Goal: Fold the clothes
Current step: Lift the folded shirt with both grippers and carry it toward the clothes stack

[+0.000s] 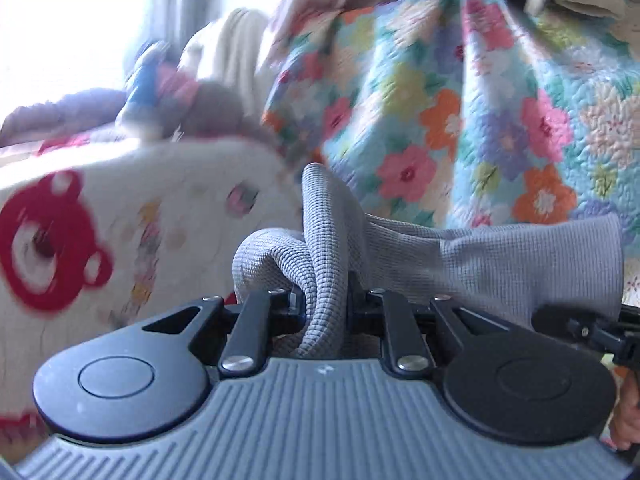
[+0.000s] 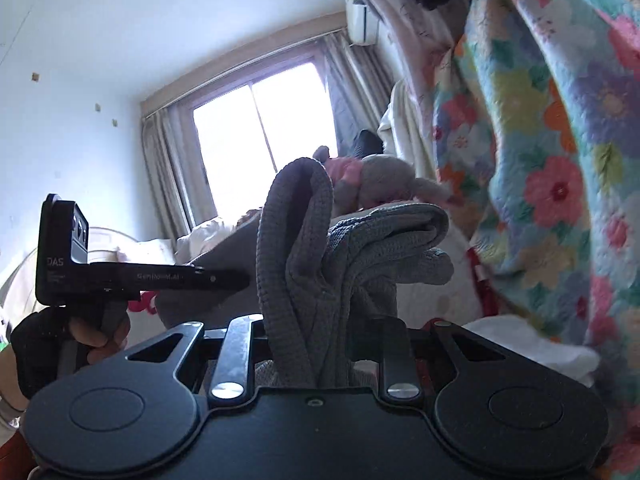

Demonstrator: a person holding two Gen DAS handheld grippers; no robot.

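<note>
Garment: grey knit [image 1: 500, 264], bunched and held up in front of the quilt [image 1: 460, 100], strung between both grippers.
Left gripper [image 1: 322, 300]: jaws nearly shut, pinching a thick roll of the knit.
Right gripper [image 2: 320, 344]: jaws partly closed on a doubled wad of the knit.
Landmark: quilt, floral, draped upright; a bear blanket [image 1: 100, 240] lies to its left.
Done: garment picked up, gripped at two places.
Left: judging by the crumple, spreading it flat and every fold.

I counted one grey waffle-knit garment [image 1: 500, 268], two grippers, one floral quilt [image 1: 460, 120], one bear-print blanket [image 1: 120, 220] and one window [image 2: 264, 136].
</note>
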